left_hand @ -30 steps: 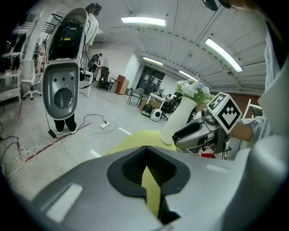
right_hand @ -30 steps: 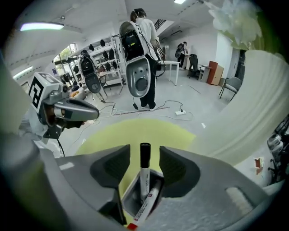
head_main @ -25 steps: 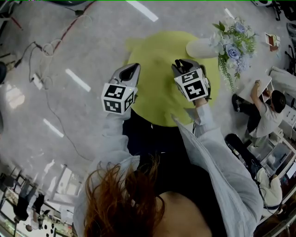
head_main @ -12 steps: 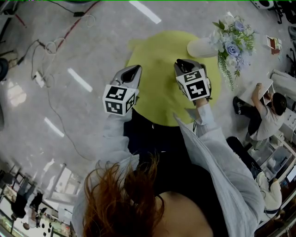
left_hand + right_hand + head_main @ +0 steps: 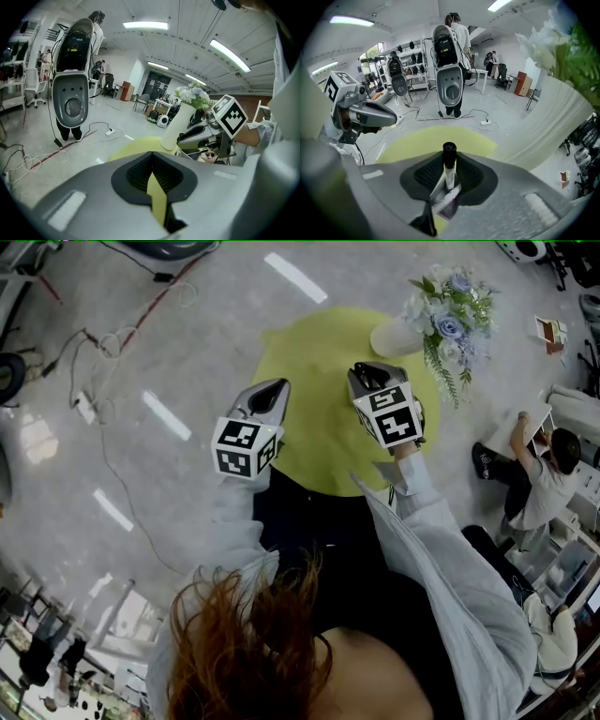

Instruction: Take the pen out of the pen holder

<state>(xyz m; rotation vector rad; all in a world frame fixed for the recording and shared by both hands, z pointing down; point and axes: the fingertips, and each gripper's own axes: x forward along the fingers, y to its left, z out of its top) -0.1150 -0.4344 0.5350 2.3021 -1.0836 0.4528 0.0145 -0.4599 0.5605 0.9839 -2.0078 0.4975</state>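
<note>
I log head view: overhead, steeply down onto yellow table | gripper views: low, close, looking outward along own jaws | shared: table.

In the head view, take the surface as the clock face. The vase stands on its rim at 1 o'clock, with the flowers leaning out past the edge toward 2. The right gripper hangs over the 3 o'clock half; its jaws have just been closing, and the pen stands between them. The left gripper is above the rim at 9 o'clock, well apart from the right. On the floor, cables lie off at 10 o'clock, and a person sits at 4 o'clock.
</note>
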